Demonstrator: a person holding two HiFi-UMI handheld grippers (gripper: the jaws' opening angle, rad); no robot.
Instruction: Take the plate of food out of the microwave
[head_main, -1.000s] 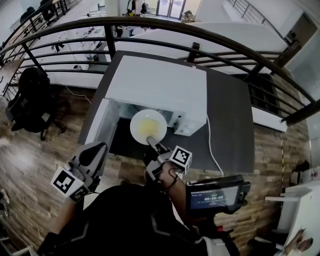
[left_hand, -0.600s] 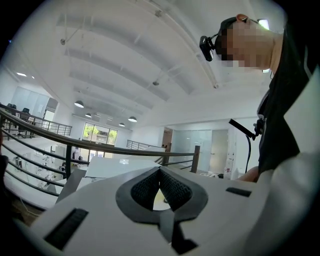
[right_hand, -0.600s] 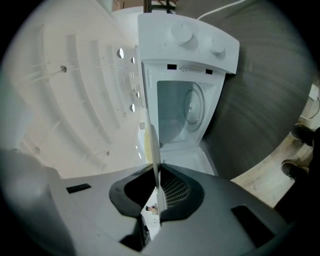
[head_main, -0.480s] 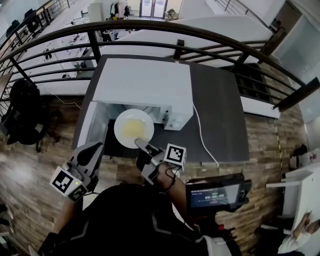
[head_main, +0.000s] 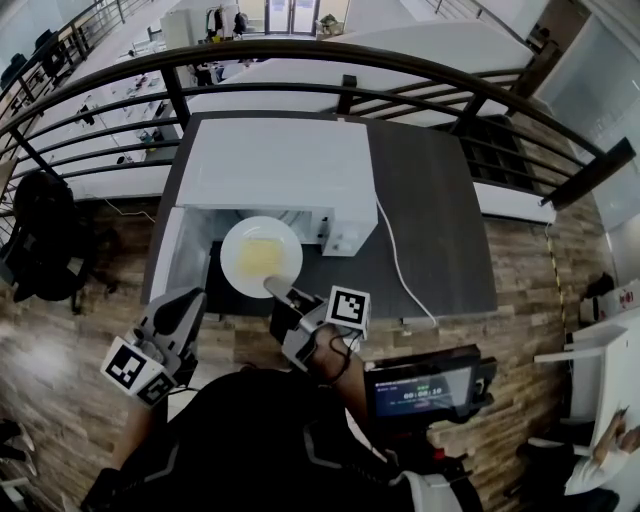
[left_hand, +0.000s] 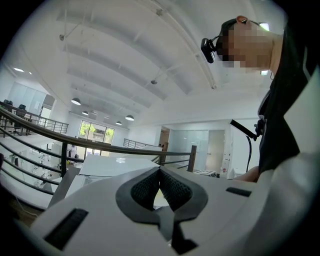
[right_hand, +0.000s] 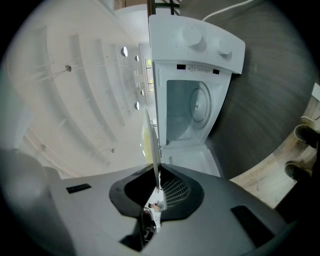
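Note:
A white plate with yellow food hangs level just in front of the open white microwave. My right gripper is shut on the plate's near rim. In the right gripper view the plate shows edge-on, clamped between the pads, with the empty microwave cavity and the opened door behind it. My left gripper hovers at the lower left, apart from the plate. Its jaws meet with nothing between them, as its own view of the left gripper shows.
The microwave stands on a dark grey table, its door swung out to the left. A white cable runs across the table to the right. A black railing curves behind. A screen device sits by the person's waist.
The plate has come further out of the microwave toward me, held in the right gripper. The left gripper has stayed at the lower left.

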